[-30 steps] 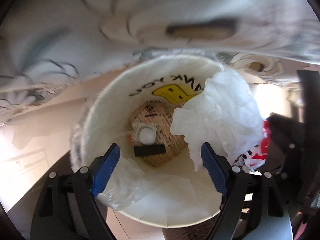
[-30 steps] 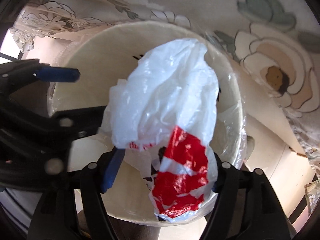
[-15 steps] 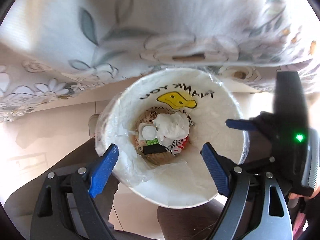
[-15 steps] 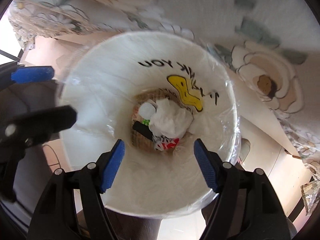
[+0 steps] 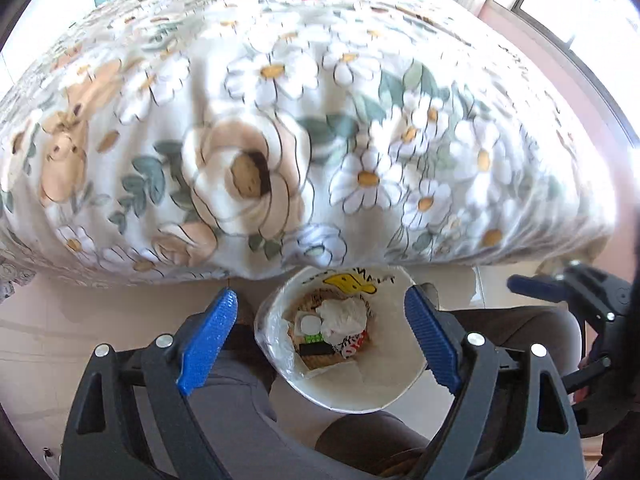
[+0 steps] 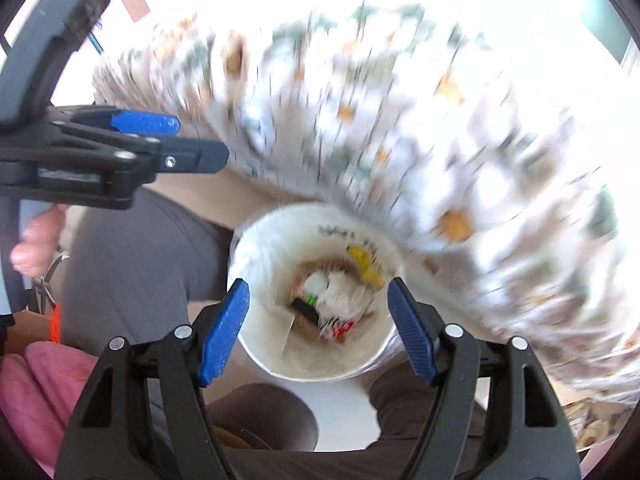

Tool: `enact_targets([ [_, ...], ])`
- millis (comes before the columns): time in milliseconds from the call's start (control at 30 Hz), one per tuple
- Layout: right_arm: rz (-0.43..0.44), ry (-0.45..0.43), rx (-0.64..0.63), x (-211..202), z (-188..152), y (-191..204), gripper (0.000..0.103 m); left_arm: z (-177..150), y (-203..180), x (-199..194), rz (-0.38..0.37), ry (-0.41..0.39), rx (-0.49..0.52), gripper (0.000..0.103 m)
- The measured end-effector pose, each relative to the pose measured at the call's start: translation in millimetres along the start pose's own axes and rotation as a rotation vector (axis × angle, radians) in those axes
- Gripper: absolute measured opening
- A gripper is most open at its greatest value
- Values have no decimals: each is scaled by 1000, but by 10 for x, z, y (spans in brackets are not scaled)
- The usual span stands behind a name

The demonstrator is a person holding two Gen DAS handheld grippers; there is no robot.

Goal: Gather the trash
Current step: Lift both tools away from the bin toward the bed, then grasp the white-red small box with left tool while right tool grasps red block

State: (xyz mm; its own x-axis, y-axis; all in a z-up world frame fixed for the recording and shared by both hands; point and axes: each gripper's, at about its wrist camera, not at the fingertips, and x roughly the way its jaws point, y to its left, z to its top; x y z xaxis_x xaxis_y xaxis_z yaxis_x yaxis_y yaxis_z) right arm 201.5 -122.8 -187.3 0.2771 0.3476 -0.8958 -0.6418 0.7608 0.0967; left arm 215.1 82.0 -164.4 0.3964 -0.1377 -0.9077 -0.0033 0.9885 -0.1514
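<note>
L gripper [image 5: 320, 336] & R gripper [image 6: 316, 330]: fingers wide apart, empty.

The bin [image 5: 394, 384] mouth lay open from above, trash [image 5: 344, 318] only at its bottom. The bench cloth [image 5: 280, 152] overhung its far rim. Legs [image 6: 132, 248] flanked the bin; both wide-open tools hung above it.

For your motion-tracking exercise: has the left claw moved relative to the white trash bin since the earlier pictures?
Yes. The left claw has pulled back, up and away from the white trash bin: the bin looks far smaller between its fingers, and the floral tablecloth top now shows.
</note>
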Motion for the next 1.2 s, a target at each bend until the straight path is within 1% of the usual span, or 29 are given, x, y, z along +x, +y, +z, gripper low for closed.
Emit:
enact_targets([
  [200,-61,-117,5,-771,482,-189,73,546,-71,-517,69,-88,47,88],
  [333,-113,-167,15,-1075,877,-341,74,909,-79,-701,108,-145,94,90],
  [433,-159,-194,40,-1178,1206,-492,76,1186,-44,-776,121,-176,122,91],
  [500,-178,-197,65,-1137,1428,-620,78,1375,16,-782,120,-186,128,92],
  [600,-167,-204,114,-1088,1785,-819,78,1617,87,-754,122,-193,135,92],
  [800,-148,-211,157,-794,2393,-1048,78,2145,289,-485,147,-184,141,92],
  [867,-140,-210,160,-661,2576,-1104,78,2310,366,-376,158,-186,138,92],
  [1000,-123,-213,146,-355,2906,-1168,78,2621,492,-146,142,-199,145,92],
  [1133,-110,-217,124,36,3223,-1220,78,2893,597,144,99,-221,173,92],
  [1200,-113,-216,109,259,3377,-1259,78,3011,641,300,107,-240,196,92],
])
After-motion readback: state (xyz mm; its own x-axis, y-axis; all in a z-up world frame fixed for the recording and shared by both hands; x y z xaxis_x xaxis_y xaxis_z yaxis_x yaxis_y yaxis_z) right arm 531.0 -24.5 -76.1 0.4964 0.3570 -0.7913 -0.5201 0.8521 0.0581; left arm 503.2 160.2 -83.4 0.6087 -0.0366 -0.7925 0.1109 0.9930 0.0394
